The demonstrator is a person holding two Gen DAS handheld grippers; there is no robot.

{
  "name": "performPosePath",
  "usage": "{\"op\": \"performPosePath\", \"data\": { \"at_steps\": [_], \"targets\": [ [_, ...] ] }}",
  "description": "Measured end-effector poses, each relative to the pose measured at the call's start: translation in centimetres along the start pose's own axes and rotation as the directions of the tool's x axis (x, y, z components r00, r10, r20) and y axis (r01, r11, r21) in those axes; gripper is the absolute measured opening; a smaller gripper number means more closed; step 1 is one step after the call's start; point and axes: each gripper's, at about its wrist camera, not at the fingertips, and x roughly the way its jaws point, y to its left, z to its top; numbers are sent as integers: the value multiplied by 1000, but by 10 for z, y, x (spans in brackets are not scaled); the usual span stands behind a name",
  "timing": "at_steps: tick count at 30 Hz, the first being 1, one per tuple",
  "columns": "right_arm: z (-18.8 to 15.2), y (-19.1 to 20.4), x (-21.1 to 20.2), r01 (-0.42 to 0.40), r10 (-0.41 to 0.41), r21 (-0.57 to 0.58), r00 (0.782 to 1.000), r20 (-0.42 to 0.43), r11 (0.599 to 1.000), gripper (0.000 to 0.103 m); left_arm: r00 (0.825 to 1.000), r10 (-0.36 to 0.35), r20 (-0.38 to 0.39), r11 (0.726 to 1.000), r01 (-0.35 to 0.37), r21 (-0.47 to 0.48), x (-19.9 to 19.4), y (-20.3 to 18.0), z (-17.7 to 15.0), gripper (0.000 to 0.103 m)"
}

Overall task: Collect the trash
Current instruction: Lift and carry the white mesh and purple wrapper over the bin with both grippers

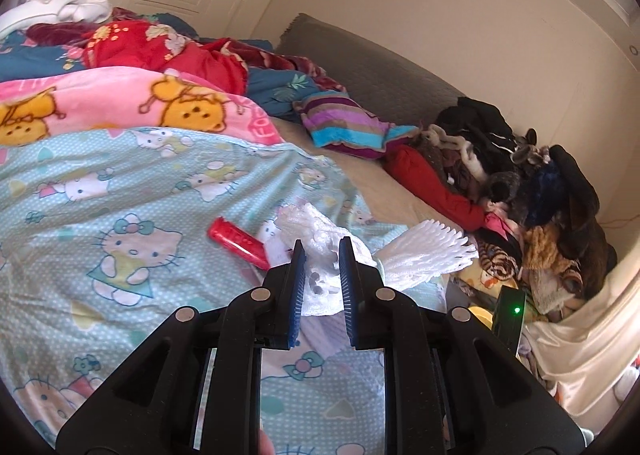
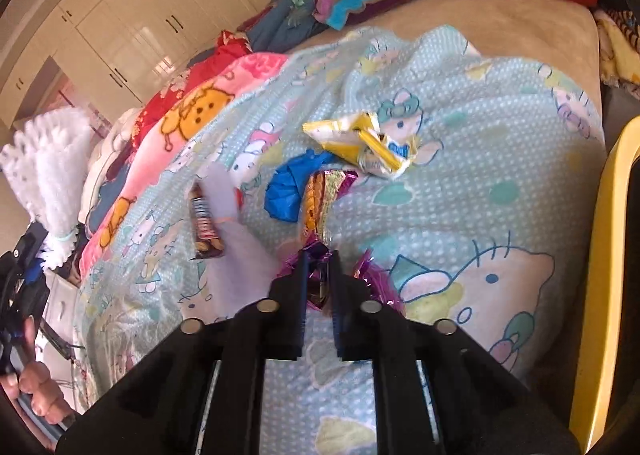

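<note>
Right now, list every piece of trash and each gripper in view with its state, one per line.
left gripper: shut on the white foam net.
white foam net: held, lifted off the blanket.
right gripper: shut on the purple foil wrapper.
purple foil wrapper: pinched at one end, rest lying on the blanket.
red wrapper: lying loose.
yellow packet: crumpled, loose.
blue wrapper: crumpled, loose.
brown snack wrapper: lying flat.

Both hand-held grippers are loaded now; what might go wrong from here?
1. The white foam netting bulges well beyond the left hand-held gripper; it may slip.
2. The right hand-held gripper pinches only the purple foil wrapper's crinkled edge; it might tear or drop.
</note>
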Motion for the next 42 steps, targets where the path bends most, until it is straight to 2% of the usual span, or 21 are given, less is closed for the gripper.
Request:
{"op": "performPosePath", "data": {
  "at_steps": [7, 15, 20, 34, 42],
  "targets": [
    [1, -4, -33, 24, -23, -7, 998, 60, 1000, 8, 1000, -26, -17, 999, 26, 30, 5, -15, -5, 11],
    [9, -26, -84, 50, -53, 24, 985, 163, 998, 8, 997, -62, -41, 994, 65, 84, 10, -43, -14, 11],
    [12, -42, -106, 73, -83, 57, 976, 200, 996, 8, 996, -78, -51, 988, 84, 128, 12, -61, -18, 11],
    [16, -98, -171, 144, -188, 161, 934, 305, 976, 8, 988, -125, -95, 956, 145, 254, 19, -114, -38, 12],
    [12, -120, -194, 187, -245, 198, 911, 333, 962, 8, 981, -149, -128, 934, 182, 308, 25, -138, -51, 12]
  ]
}}
